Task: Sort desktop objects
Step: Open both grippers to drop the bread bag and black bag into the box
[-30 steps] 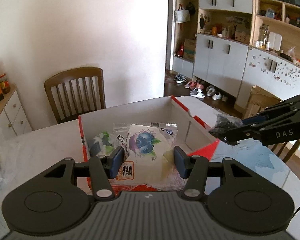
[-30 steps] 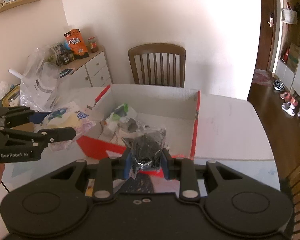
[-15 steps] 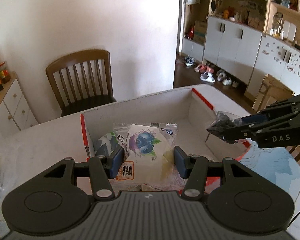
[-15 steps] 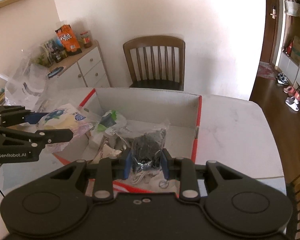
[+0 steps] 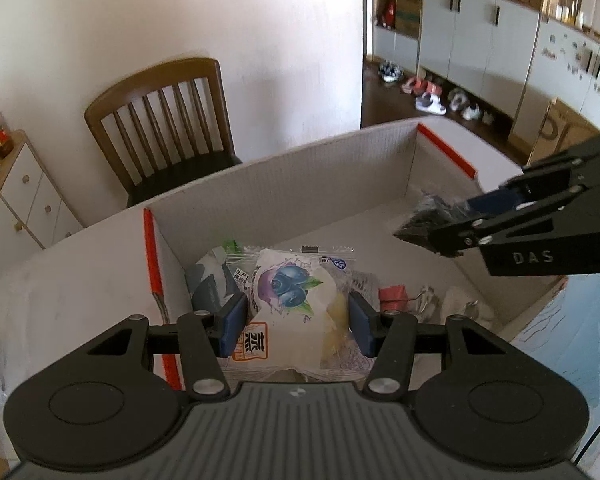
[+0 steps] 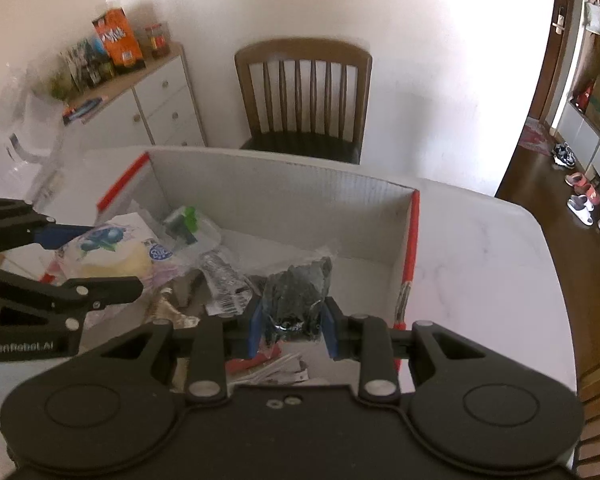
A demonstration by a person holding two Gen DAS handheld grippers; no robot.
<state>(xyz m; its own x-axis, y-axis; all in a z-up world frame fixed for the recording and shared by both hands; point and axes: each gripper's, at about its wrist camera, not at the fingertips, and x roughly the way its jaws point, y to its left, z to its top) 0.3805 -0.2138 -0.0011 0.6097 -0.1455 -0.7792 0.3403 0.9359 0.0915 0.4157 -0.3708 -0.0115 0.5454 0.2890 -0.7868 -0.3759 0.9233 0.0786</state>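
1. The left gripper (image 5: 294, 322) held a blueberry bun packet (image 5: 288, 304), its jaws closed on the packet's two sides.
2. That packet hung over the near left part of the box (image 5: 284, 188), above other wrappers lying inside.
3. The right gripper (image 6: 291, 330) held a clear bag of dark bits (image 6: 298, 288), its jaws pressed narrow against the bag's lower end.
4. That bag was over the near middle of the box, right of the bun packet (image 6: 108, 250).
5. In the left view the right gripper (image 5: 452, 228) reached in from the right, with the dark bag (image 5: 428, 220) at its tips above the box's right half.
6. In the right view the left gripper (image 6: 100, 260) came in from the left, over the box's left wall.
7. Inside the box lay a green-and-white wrapper (image 6: 184, 224) at the far left, a clear printed packet (image 6: 224, 280) in the middle and a small red item (image 5: 392, 294) near the front.
8. The box sat on a white table (image 6: 480, 248).
9. A wooden chair (image 6: 304, 92) stood beyond the table's far edge, against the wall.
10. A white drawer unit (image 6: 160, 104) at the far left carried an orange carton (image 6: 118, 38) and jars.
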